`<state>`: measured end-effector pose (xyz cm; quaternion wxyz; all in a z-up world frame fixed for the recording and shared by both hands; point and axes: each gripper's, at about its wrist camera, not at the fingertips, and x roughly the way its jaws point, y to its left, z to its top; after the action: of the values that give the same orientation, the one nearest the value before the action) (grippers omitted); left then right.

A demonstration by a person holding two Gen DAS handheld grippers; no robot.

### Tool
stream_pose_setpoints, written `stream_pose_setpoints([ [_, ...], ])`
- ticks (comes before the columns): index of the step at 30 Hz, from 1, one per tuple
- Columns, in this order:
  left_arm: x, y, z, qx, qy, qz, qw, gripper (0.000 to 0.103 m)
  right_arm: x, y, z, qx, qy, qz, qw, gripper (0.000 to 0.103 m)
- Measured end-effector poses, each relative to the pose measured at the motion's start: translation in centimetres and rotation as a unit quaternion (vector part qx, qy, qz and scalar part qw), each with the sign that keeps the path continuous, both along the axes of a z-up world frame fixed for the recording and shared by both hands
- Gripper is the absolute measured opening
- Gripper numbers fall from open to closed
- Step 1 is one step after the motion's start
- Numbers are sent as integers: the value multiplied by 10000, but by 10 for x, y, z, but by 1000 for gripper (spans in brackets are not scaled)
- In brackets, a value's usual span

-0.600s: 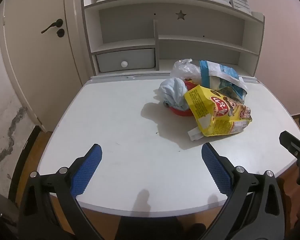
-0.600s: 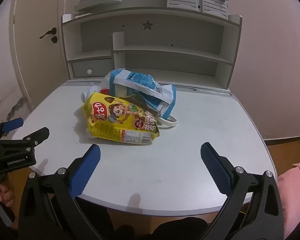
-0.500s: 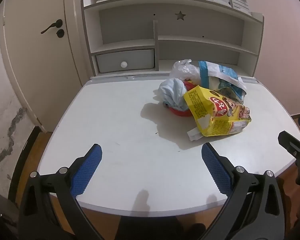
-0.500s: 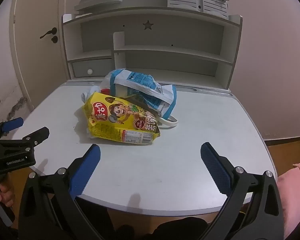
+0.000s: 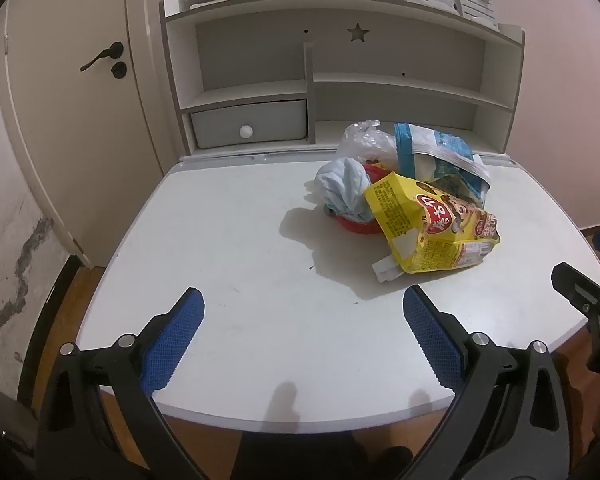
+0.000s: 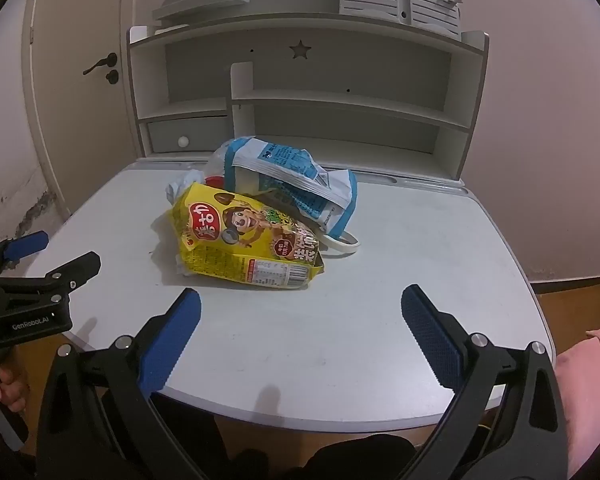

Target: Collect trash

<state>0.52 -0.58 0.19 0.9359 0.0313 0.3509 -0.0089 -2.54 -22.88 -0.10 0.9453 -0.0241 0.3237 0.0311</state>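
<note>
Lying mid-table on the white table (image 5: 228, 280), the crinkled yellow snack bag (image 6: 244, 240) hides a red bowl (image 5: 356, 226) seen only from the left tongs (image 5: 302, 332), both left and right tongs (image 6: 300, 330) gaping, empty.

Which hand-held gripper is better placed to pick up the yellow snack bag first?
Right, probably. The right hand-held gripper is open and faces the yellow snack bag almost head-on. The left hand-held gripper, also open, has the bag off to its right side.
</note>
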Motion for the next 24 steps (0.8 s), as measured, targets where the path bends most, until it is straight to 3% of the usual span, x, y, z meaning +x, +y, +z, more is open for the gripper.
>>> stream_pose_setpoints([
  [24,-8,-3,2,12,-25,-71,10000,97,-2,5,0,-33,-41,57,10000,97],
])
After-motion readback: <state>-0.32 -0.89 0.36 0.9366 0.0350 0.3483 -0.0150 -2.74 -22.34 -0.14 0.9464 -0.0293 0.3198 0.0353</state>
